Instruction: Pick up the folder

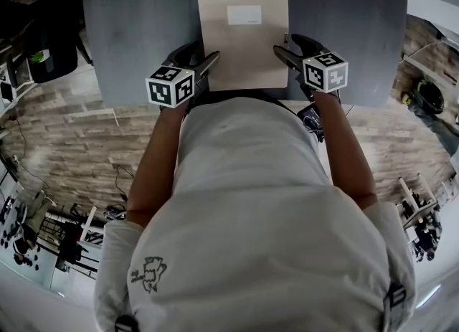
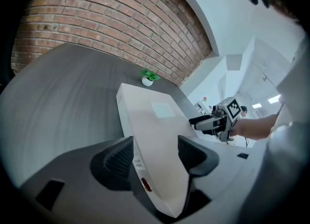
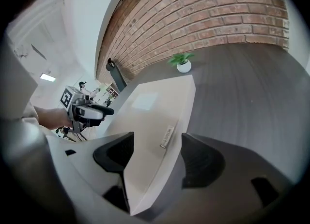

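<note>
A beige box folder [image 1: 244, 36] with a white label lies flat on the grey table [image 1: 136, 22], near its front edge. My left gripper [image 1: 214, 58] stands open at the folder's near left corner. In the left gripper view the folder [image 2: 155, 121] fills the gap of that gripper [image 2: 156, 153], one jaw beside its spine and one over its top. My right gripper [image 1: 278, 49] is open at the near right corner. The folder [image 3: 150, 116] runs between the jaws of the right gripper [image 3: 157, 150]. Each gripper sees the other across the folder.
A small potted plant [image 2: 149, 78] [image 3: 181, 62] stands on the table's far side before a brick wall [image 3: 203, 20]. A black chair [image 1: 43, 51] is on the wooden floor to the left. The person's torso is close against the table's front edge.
</note>
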Available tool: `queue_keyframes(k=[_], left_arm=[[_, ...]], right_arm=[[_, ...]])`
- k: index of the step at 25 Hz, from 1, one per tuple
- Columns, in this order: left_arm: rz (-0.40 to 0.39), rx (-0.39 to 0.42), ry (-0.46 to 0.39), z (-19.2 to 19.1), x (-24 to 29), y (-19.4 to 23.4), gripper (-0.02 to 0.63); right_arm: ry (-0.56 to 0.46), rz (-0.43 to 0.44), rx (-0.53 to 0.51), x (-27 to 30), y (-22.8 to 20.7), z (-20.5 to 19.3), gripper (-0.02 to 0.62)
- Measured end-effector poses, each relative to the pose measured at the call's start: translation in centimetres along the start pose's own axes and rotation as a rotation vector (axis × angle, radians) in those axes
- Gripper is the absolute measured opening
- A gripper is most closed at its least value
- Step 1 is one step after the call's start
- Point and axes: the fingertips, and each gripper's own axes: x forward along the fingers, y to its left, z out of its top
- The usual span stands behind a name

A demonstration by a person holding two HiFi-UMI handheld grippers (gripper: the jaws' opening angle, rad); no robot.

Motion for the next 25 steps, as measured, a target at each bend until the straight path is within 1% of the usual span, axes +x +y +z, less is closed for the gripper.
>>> queue_keyframes(k=[5, 13, 17, 25], left_arm=[[0.007, 0.013, 0.058, -0.9, 1.7, 1.4, 0.293], [-0.003, -0.029, 0.097, -2.0, 3.3, 1.7, 0.291], [-0.003, -0.043, 0.101, -2.3, 3.6, 1.8, 0.289], [-0.015, -0.072, 0.098, -2.4, 3.7, 1.8, 0.284]], right_arm=[[0.03, 0.013, 0.05, 1.3, -0.6, -0.5, 0.31], [0.064, 0.049, 0.101, 2.1, -0.4, -1.0, 0.311], [0.07, 0.072, 0.119, 2.3, -0.4, -1.2, 0.31], [0.071, 0.083, 0.121, 2.4, -0.4, -1.3, 0.31]])
